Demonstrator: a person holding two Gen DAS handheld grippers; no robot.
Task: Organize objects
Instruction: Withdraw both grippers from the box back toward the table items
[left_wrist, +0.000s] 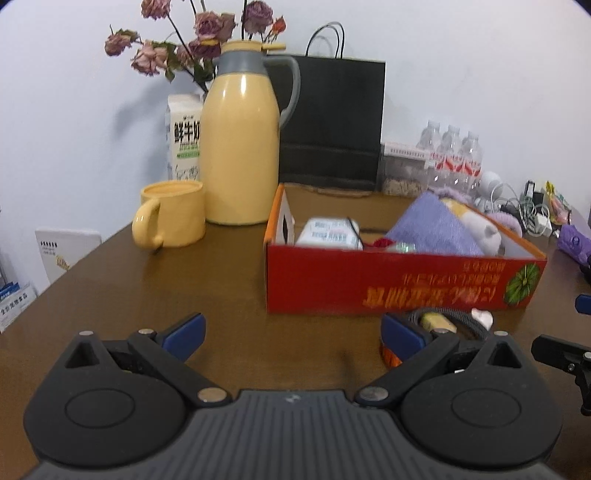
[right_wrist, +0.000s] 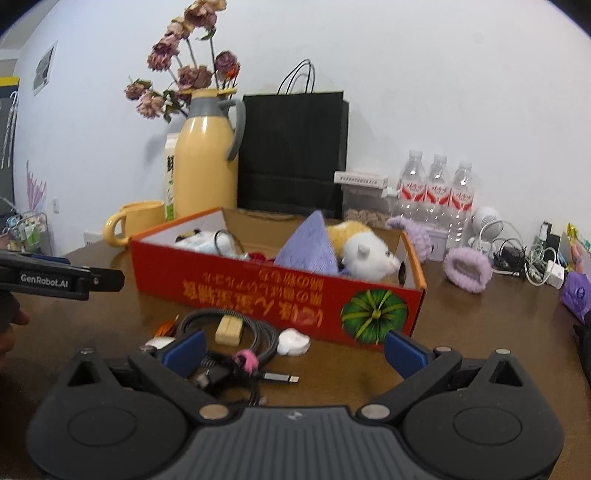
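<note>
A red cardboard box (left_wrist: 399, 284) (right_wrist: 258, 291) stands on the brown table and holds a purple cloth (right_wrist: 308, 245), a plush toy (right_wrist: 364, 251) and a white packet (left_wrist: 328, 232). In front of it lie a coiled black cable (right_wrist: 240, 343), a small wooden block (right_wrist: 228, 329) and a white round item (right_wrist: 293, 341). My left gripper (left_wrist: 291, 332) is open and empty, hovering left of these items. My right gripper (right_wrist: 293, 349) is open and empty just above the cable pile. The cable and block also show by my left gripper's right finger (left_wrist: 437, 321).
A yellow thermos jug (left_wrist: 240, 144), a yellow mug (left_wrist: 171, 214), a milk carton, dried flowers and a black paper bag (left_wrist: 332, 122) stand behind the box. Water bottles (right_wrist: 437, 192), a purple headband (right_wrist: 467, 267) and chargers lie at the right.
</note>
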